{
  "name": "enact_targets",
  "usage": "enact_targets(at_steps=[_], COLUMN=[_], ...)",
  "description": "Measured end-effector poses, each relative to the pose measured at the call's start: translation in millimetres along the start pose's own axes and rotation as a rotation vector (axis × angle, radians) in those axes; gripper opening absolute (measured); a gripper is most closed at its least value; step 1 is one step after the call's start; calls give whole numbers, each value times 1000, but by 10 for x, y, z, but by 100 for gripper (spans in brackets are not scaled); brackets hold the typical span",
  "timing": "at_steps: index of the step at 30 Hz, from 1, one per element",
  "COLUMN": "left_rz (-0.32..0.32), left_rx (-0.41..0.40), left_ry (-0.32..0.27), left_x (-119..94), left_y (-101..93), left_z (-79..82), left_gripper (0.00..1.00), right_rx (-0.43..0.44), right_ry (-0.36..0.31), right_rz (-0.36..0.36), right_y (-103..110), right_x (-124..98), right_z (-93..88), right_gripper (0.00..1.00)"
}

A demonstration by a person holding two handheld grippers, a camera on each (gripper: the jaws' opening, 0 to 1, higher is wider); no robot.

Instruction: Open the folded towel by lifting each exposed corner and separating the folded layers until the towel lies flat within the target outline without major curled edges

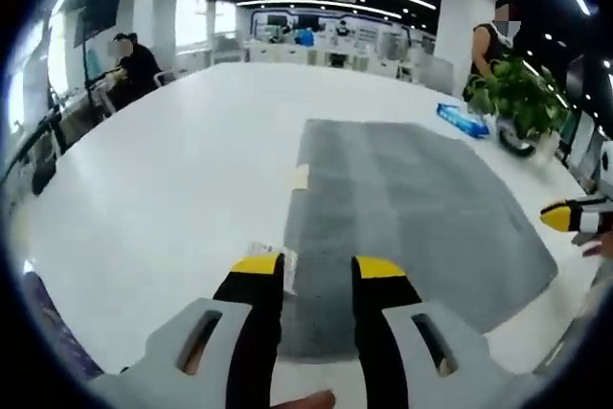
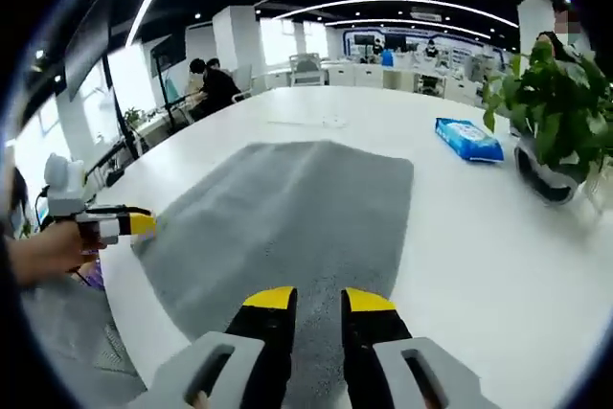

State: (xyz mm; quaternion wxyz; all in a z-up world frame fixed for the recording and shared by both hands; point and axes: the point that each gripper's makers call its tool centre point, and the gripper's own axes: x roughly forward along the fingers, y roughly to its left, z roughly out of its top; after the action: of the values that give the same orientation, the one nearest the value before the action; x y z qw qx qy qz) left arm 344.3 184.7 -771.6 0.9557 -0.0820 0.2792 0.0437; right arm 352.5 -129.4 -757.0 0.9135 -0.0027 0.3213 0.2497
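Two tools, left (image 1: 319, 267) and right (image 2: 317, 298), jaws apart, above one flat grey towel (image 1: 412, 217) on white table (image 1: 182, 170).

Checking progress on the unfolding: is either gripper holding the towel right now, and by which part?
Nothing is held. The left gripper and right gripper are both open above the grey towel.

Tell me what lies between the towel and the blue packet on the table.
Bare white table. In the right gripper view, the grey towel ends short of the blue packet, with nothing on the strip between them.
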Motion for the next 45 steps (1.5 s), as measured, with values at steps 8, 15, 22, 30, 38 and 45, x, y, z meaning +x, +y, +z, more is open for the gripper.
enact_targets(at_steps=[8, 15, 22, 30, 38, 45], left_rz=[43, 9, -38, -77, -213, -359], left_rx=[-169, -205, -170, -225, -145, -10], left_ry=[13, 23, -15, -31, -98, -128], left_x=[-51, 5, 42, 15, -10, -58], left_y=[250, 168, 50, -43, -395, -824], left_z=[-98, -142, -32, 31, 249, 316], left_gripper=[27, 26, 9, 0, 0, 0], right_rx=[28, 27, 18, 24, -24, -22], right_ry=[-72, -81, -59, -55, -43, -55], right_rz=[-29, -31, -22, -15, 13, 40], right_y=[-48, -16, 14, 27, 143, 202], right_x=[-147, -160, -145, -148, -123, -118], right_z=[-84, -120, -164, -171, -187, -165], right_gripper=[13, 10, 8, 8, 8, 8])
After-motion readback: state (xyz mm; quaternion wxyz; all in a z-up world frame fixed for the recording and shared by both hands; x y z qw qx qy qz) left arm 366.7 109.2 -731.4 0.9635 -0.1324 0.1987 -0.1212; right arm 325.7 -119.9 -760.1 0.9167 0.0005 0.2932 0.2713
